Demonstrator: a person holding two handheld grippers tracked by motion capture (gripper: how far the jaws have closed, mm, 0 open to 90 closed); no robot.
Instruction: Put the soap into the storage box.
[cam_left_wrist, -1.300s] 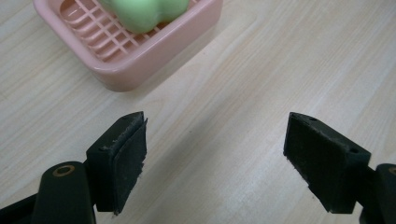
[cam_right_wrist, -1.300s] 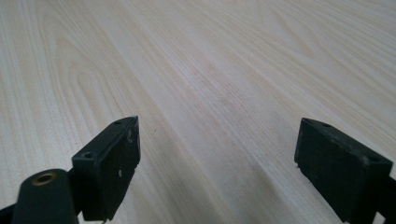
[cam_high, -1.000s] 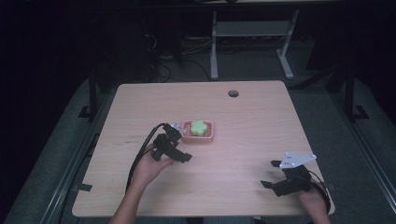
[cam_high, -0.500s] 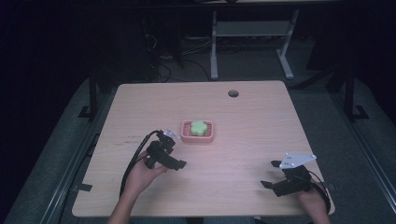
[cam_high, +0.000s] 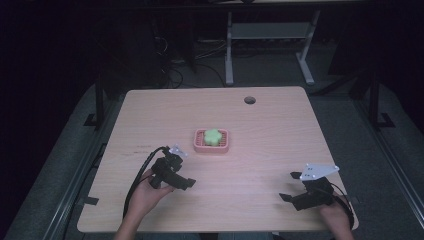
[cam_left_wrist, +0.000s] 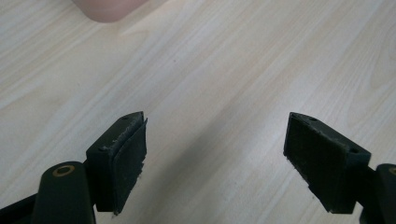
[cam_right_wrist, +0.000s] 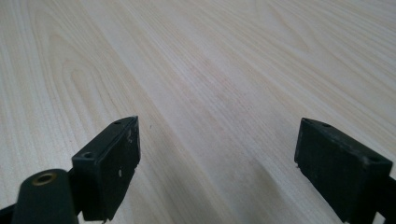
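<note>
A green flower-shaped piece (cam_high: 213, 136) lies in a pink slotted dish (cam_high: 212, 141) at the middle of the wooden table (cam_high: 260, 130). My left gripper (cam_high: 186, 183) hovers low over the table in front and to the left of the dish, jaws wide open and empty (cam_left_wrist: 215, 158). A pink corner of the dish (cam_left_wrist: 108, 8) peeks in at the top of the left gripper view. My right gripper (cam_high: 290, 192) rests near the front right corner, open with nothing between its pads (cam_right_wrist: 217, 163).
A round cable hole (cam_high: 249, 100) sits near the table's far edge. A grey metal frame (cam_high: 267, 37) and cables stand on the dark floor behind the table. Bare wood lies between the two grippers.
My left gripper has drawn back from the pink dish toward the front left of the table. The right gripper has stayed put.
</note>
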